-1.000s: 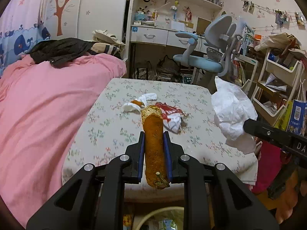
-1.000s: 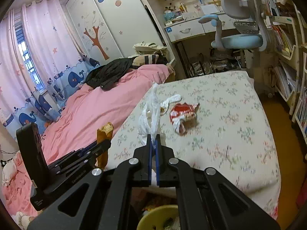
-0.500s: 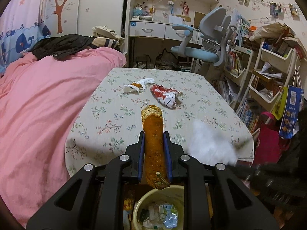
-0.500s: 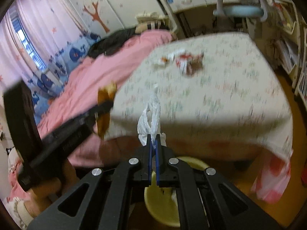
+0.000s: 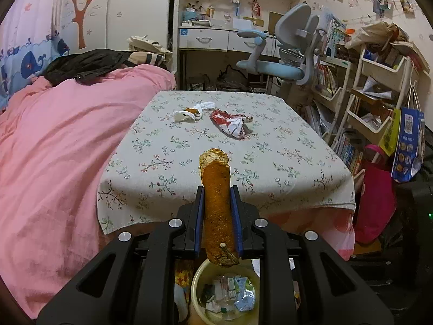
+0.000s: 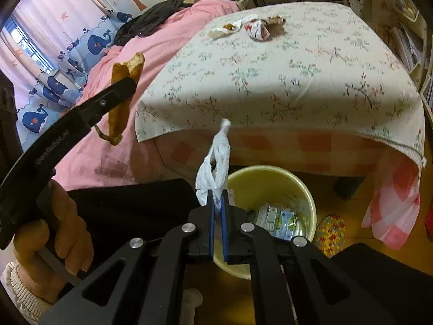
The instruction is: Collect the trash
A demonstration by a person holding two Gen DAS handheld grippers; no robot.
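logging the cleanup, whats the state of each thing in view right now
left gripper: shut on brown peel
right gripper: shut on white tissue
yellow bin: partly filled, on floor
red wrapper: crumpled on table
white scrap: lying on table

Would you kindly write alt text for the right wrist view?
The right gripper pinches a white tissue above a yellow bin beside a cloth-covered table. At left, the left gripper holds a brown peel.
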